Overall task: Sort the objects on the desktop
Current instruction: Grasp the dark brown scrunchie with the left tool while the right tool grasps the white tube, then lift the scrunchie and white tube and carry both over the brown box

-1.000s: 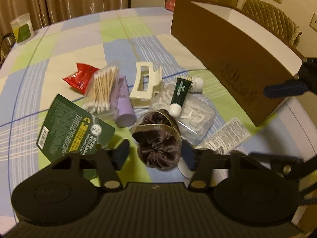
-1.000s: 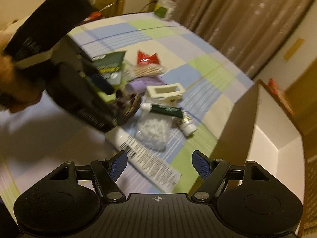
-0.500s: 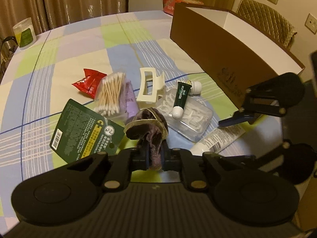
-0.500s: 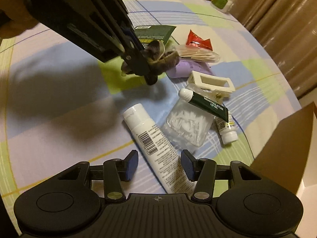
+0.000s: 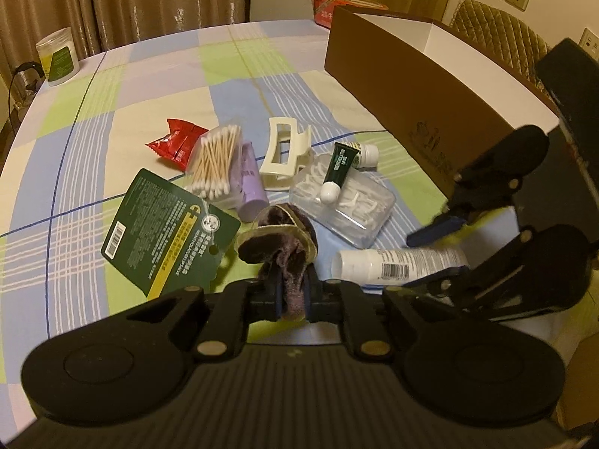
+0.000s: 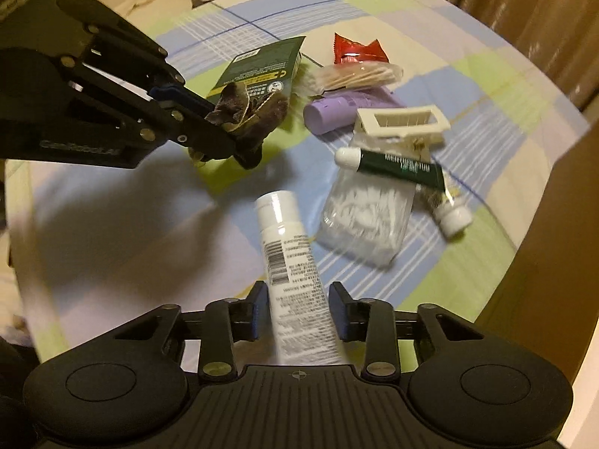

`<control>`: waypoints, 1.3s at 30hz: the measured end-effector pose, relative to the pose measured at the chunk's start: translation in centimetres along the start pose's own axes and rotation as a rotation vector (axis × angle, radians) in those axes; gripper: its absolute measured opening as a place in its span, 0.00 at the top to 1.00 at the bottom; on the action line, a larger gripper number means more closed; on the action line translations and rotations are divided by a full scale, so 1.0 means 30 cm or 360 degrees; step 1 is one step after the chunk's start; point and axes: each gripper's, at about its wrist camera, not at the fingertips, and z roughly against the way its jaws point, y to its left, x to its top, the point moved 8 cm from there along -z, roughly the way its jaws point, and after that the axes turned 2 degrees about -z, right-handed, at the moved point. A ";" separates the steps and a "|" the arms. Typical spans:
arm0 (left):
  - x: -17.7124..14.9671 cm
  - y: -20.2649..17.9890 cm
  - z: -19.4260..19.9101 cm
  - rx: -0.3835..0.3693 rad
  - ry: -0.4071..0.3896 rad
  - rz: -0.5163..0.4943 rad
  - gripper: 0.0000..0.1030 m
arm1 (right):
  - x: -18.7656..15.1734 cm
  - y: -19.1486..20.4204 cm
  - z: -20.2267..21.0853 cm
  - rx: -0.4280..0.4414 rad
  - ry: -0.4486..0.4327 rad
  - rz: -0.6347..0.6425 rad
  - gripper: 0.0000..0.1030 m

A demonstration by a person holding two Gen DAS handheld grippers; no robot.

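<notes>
My left gripper (image 5: 292, 293) is shut on a brown velvet scrunchie (image 5: 279, 241) and holds it just above the checked tablecloth; the scrunchie also shows in the right wrist view (image 6: 243, 110). My right gripper (image 6: 299, 308) has its jaws on both sides of a white tube (image 6: 295, 273) with a barcode, with small gaps still showing. The same tube (image 5: 397, 263) lies to the right in the left wrist view. Loose items lie in a pile: cotton swabs (image 5: 217, 161), a purple tube (image 5: 251, 183), a cream hair claw (image 5: 286, 157), a dark green tube (image 5: 338, 172).
A brown cardboard box (image 5: 419, 86) with a white inside stands at the right. A green card packet (image 5: 168, 232), a red sachet (image 5: 176, 142) and a clear box of floss picks (image 5: 348, 205) lie in the pile. A white jar (image 5: 58, 56) stands far left.
My left gripper closed on the scrunchie and lifted it slightly. My right gripper moved down and forward over the white tube and narrowed its jaws around it.
</notes>
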 end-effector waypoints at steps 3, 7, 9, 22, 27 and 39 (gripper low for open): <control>-0.006 -0.001 0.004 -0.0004 0.0000 0.0005 0.92 | -0.019 0.034 0.015 0.0011 0.0001 0.0055 0.67; -0.021 -0.005 0.009 -0.0010 0.0004 -0.0001 0.92 | -0.009 0.056 0.005 -0.0026 -0.0034 0.0105 0.67; -0.028 -0.007 0.011 -0.0012 0.0006 -0.0003 0.92 | 0.005 0.055 -0.008 -0.0035 -0.0053 0.0086 0.67; -0.037 -0.004 0.047 0.0002 -0.0020 -0.0033 0.92 | 0.010 0.045 -0.014 -0.0083 -0.0102 -0.0113 0.70; -0.016 -0.015 0.066 0.0001 -0.0033 -0.0082 0.92 | 0.007 0.046 0.041 -0.0106 -0.0157 -0.0167 0.71; 0.099 -0.089 0.116 -0.0023 -0.0119 -0.0201 0.92 | 0.051 -0.064 0.317 -0.0267 -0.0422 -0.0382 0.71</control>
